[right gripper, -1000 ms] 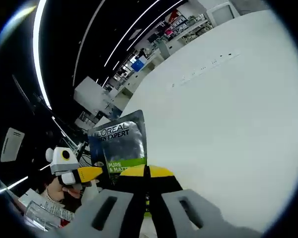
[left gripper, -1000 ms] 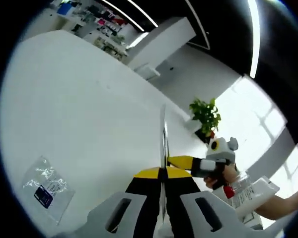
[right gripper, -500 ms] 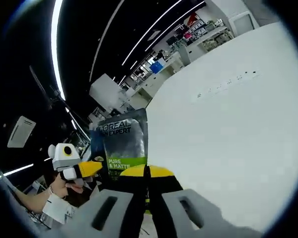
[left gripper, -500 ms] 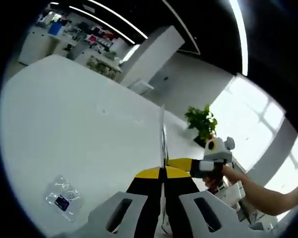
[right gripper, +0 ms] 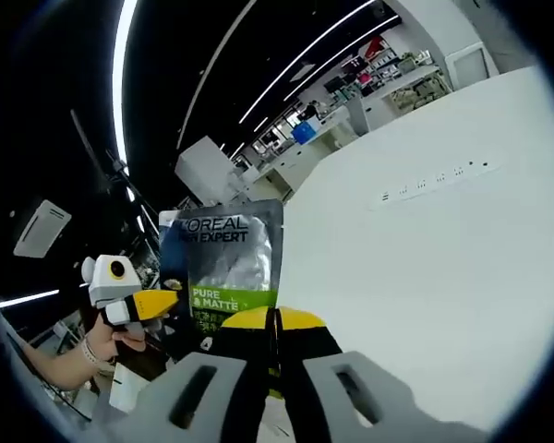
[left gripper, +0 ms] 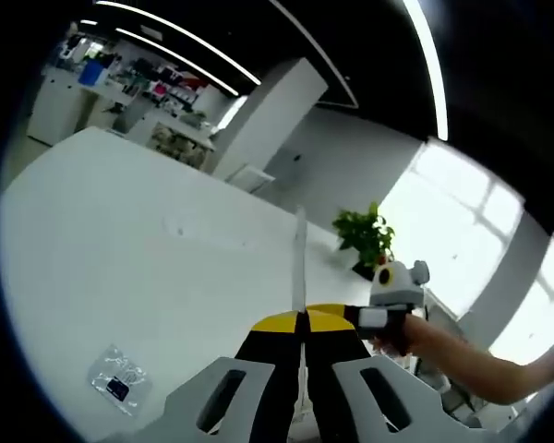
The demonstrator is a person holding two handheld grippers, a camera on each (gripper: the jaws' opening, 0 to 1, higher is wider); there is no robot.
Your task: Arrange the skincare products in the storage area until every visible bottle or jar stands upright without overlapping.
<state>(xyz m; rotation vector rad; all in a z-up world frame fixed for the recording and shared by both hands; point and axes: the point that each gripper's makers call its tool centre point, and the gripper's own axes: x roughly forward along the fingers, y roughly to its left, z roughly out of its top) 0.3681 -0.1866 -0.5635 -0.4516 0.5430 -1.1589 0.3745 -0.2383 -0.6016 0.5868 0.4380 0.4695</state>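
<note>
A dark L'Oreal Men Expert sachet with a green band stands face-on just behind my right gripper, whose yellow-tipped jaws are shut. The sachet's lower edge is hidden behind them, so I cannot tell whether they pinch it. My left gripper, held by a hand, touches the sachet's left edge. In the left gripper view my left gripper is shut on a thin sheet seen edge-on, which I take for that sachet. The right gripper comes in from the right, its tip close to the left jaws.
A big white table spreads under both grippers. A small clear packet lies on it at the lower left. A potted plant stands beyond the table's far side. A white tube shows below the hand.
Both views have tilted and shifted, so the cameras moved. The sachet stays between the two grippers. The bottles seen earlier near the other hand have left the left gripper view.
</note>
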